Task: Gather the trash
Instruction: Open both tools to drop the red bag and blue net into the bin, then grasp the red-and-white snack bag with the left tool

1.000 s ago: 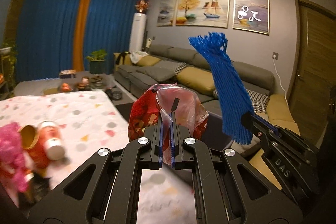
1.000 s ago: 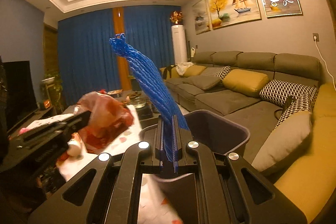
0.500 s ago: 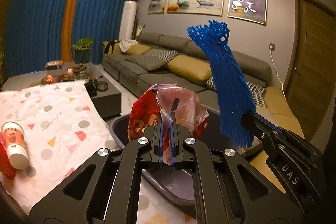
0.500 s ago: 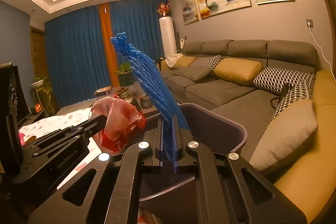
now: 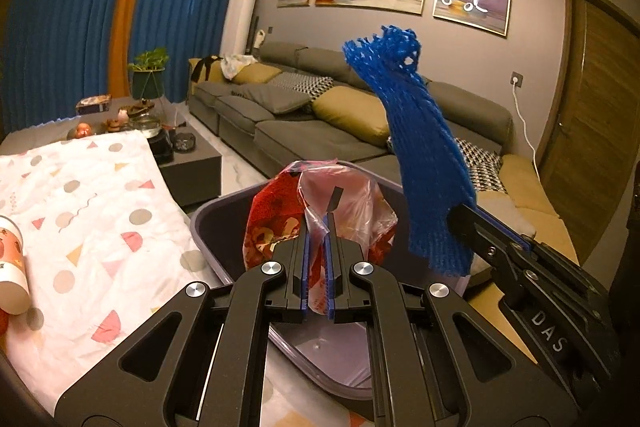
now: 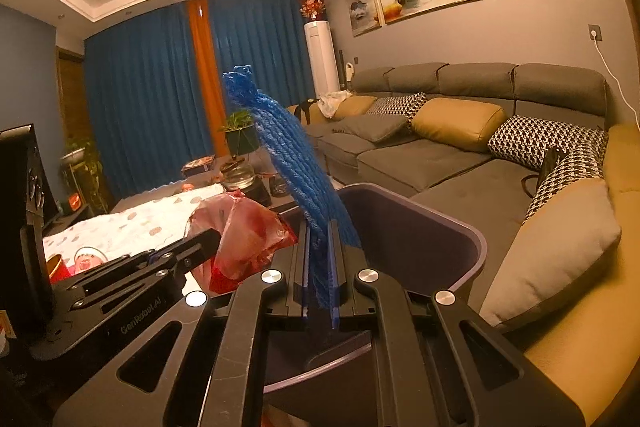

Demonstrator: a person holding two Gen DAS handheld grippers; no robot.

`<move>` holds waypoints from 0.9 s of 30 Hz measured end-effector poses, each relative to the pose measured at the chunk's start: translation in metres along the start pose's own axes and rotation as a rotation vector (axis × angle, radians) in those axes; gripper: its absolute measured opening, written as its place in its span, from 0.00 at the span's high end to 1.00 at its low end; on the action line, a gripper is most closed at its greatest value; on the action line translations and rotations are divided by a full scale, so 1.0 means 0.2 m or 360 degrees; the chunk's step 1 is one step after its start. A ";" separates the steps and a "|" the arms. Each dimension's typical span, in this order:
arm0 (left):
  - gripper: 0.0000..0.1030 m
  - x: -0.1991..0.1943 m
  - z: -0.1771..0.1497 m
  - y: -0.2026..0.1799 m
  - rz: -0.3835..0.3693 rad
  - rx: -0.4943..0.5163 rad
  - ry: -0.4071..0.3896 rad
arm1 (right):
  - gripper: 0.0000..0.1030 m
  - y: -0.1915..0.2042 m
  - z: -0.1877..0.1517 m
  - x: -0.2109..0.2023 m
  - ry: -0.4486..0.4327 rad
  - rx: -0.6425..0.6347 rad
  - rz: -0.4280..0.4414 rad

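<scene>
My left gripper (image 5: 317, 227) is shut on a crumpled red and clear plastic bag (image 5: 280, 223) and holds it over the grey trash bin (image 5: 224, 227). My right gripper (image 6: 319, 231) is shut on a blue foam net sleeve (image 6: 288, 155) that stands up from the jaws, above the same bin (image 6: 440, 247). In the left wrist view the right gripper (image 5: 468, 211) comes in from the right with the blue net (image 5: 424, 155). In the right wrist view the left gripper (image 6: 212, 237) holds the bag (image 6: 244, 239) at the left.
A table with a white patterned cloth (image 5: 92, 219) lies left of the bin, with a paper cup (image 5: 10, 263) on its side. A grey sofa (image 6: 460, 147) with yellow cushions runs behind and right. A dark coffee table (image 5: 188, 155) stands beyond.
Both grippers have moved from over the table to over the bin, still holding the bag and the net. The bin has come closer and lower in both views.
</scene>
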State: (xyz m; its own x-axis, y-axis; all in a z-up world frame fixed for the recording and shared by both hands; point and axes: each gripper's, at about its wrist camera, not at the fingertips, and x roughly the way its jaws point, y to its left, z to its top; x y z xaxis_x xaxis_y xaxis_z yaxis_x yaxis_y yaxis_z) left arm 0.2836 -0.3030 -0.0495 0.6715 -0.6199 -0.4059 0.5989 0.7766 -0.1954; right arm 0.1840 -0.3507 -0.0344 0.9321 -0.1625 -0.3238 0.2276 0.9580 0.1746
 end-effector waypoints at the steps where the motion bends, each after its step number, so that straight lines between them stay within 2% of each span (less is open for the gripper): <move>1: 0.94 0.00 0.00 0.00 -0.0005 0.0005 0.0000 | 0.91 0.00 0.00 0.00 -0.0001 -0.0002 -0.0003; 4: 0.87 0.01 -0.01 0.00 -0.0008 0.0009 0.0013 | 0.83 0.00 0.01 0.01 0.0001 -0.0009 -0.0014; 5: 0.80 0.01 -0.01 0.01 -0.0012 0.0001 0.0016 | 0.80 0.00 0.01 0.00 0.0001 -0.0008 -0.0021; 7: 0.61 -0.01 -0.01 0.03 -0.0011 -0.0015 0.0004 | 0.79 -0.01 0.02 0.00 -0.0001 -0.0002 -0.0026; 8: 0.46 -0.02 -0.02 0.03 0.0002 -0.0022 -0.0011 | 0.77 -0.01 0.02 0.00 -0.0004 -0.0001 -0.0027; 9: 0.38 -0.04 -0.02 0.04 0.0011 -0.0031 -0.0027 | 0.74 -0.01 0.02 -0.01 -0.0008 -0.0001 -0.0030; 11: 0.31 -0.07 -0.02 0.06 0.0052 -0.0046 -0.0054 | 0.61 -0.01 0.02 -0.03 -0.0019 0.0005 -0.0042; 12: 0.26 -0.09 -0.02 0.07 0.0080 -0.0051 -0.0066 | 0.61 -0.01 0.03 -0.04 -0.0030 0.0010 -0.0042; 15: 0.18 -0.17 -0.02 0.10 0.0165 -0.0081 -0.0100 | 0.56 -0.01 0.03 -0.09 -0.0044 0.0023 -0.0043; 17: 0.12 -0.24 -0.02 0.12 0.0229 -0.0095 -0.0129 | 0.45 0.01 0.03 -0.14 -0.0066 0.0026 -0.0045; 18: 0.08 -0.29 -0.02 0.14 0.0266 -0.0103 -0.0152 | 0.42 0.01 0.03 -0.16 -0.0074 0.0023 -0.0043; 20: 0.06 -0.38 -0.03 0.15 0.0328 -0.0115 -0.0186 | 0.32 0.04 0.02 -0.21 -0.0097 0.0019 -0.0039; 22: 0.06 -0.47 -0.05 0.16 0.0393 -0.0120 -0.0207 | 0.26 0.07 0.00 -0.28 -0.0115 0.0011 -0.0018; 27: 0.06 -0.75 -0.13 0.22 0.0578 -0.0142 -0.0231 | 0.22 0.17 -0.03 -0.38 -0.0117 -0.0036 0.0040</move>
State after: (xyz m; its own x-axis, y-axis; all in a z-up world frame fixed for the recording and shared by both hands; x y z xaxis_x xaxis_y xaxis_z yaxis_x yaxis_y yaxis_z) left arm 0.1976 -0.1724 -0.0201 0.8910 -0.3076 -0.3339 0.2752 0.9509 -0.1415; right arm 0.1185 -0.3048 -0.0090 0.9557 -0.1545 -0.2506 0.1984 0.9669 0.1604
